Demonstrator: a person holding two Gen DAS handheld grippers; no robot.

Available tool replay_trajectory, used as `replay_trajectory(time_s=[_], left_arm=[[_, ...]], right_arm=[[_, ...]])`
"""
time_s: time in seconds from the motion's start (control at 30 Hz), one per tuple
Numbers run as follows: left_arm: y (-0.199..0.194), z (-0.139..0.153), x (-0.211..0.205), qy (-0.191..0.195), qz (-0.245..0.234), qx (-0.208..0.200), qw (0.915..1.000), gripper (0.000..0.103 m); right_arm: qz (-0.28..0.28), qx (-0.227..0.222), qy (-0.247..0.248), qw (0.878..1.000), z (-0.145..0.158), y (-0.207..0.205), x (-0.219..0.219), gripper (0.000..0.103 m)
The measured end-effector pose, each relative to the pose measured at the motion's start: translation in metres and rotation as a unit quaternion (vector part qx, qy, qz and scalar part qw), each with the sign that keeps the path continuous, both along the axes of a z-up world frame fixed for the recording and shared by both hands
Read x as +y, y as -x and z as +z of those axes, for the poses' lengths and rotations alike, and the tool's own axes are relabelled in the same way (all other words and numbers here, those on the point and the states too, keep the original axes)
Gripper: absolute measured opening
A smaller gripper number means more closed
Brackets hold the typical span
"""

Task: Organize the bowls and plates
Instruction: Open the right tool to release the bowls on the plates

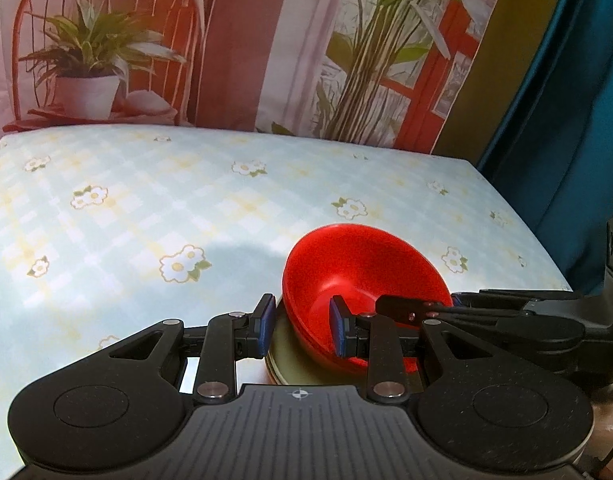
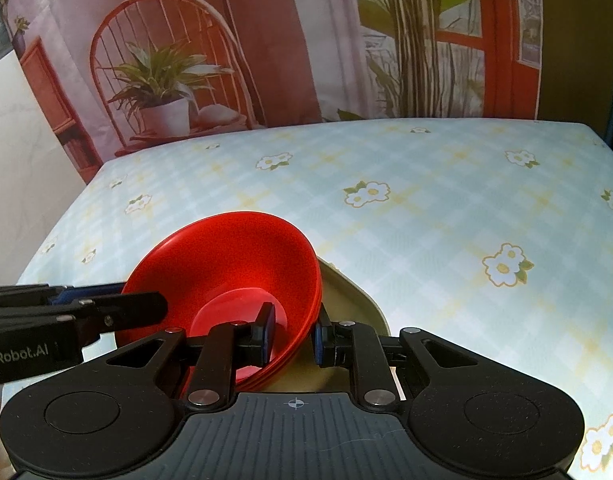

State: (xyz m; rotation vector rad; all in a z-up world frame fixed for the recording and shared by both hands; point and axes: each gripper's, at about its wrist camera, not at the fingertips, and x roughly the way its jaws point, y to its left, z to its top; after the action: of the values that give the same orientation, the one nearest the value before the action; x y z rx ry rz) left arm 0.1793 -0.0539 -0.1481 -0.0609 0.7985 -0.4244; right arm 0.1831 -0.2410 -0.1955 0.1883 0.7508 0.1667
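- At the far left of the right wrist view stands a pale wall (image 2: 22, 128). Beside it hangs a printed backdrop (image 2: 234, 40) showing a red chair, a potted plant and a window frame.
- The bench (image 1: 126, 208) is covered by a light checked cloth scattered with white flowers, and most of its surface lies bare.
- The left claw (image 1: 302, 330) is clamped on the left side of the red bowls (image 1: 366, 264). One blue pad sits outside the wall and the other inside the hollow, with the rim caught between them.
- The red bowls are a nested stack (several rims show one under another at the edge in the right wrist view). They lie at the near edge of the bench, between the two claws. They are tilted, not level, with the far rim raised and the open hollow facing back toward the cameras.
- The right claw (image 2: 292, 336) is closed tight on the opposite side of the same stack. Its left pad is inside the bowl and its right pad outside, and the layered rims are pinched between them.
- Under and just beside the bowls lie olive plates (image 2: 346, 292), flat on the cloth. Their rim shows past the right side of the bowls in the right wrist view. Whether the bowls touch them, I cannot tell.
- At the far right of the left wrist view hangs a teal curtain (image 1: 566, 120), past the bench's corner.
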Motion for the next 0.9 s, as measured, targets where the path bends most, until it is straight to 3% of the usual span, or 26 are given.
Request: replay_trajectory(time_s=[0.37, 0.43, 0.67, 0.8, 0.9], left_arm=[[0.012, 0.022, 0.0, -0.011, -0.007, -0.038, 0.9992, 0.034], [0.014, 0.027, 0.0, -0.019, -0.006, -0.047, 0.9987, 0.047], [0.028, 0.051, 0.003, -0.05, -0.005, -0.091, 0.9946, 0.067], [0.04, 0.07, 0.008, -0.061, 0.012, -0.13, 0.9896, 0.099], [0.052, 0.086, 0.011, -0.07, 0.025, -0.164, 0.9837, 0.103]], right_arm=[[0.004, -0.02, 0.02, 1.0, 0.018, 0.011, 0.001, 0.027], [0.004, -0.026, 0.022, 0.999, 0.022, 0.014, 0.0, 0.028], [0.017, -0.056, 0.041, 0.997, 0.045, 0.028, 0.003, 0.049], [0.022, -0.074, 0.053, 0.996, 0.061, 0.037, 0.004, 0.06], [0.02, -0.092, 0.066, 0.993, 0.075, 0.046, 0.004, 0.074]])
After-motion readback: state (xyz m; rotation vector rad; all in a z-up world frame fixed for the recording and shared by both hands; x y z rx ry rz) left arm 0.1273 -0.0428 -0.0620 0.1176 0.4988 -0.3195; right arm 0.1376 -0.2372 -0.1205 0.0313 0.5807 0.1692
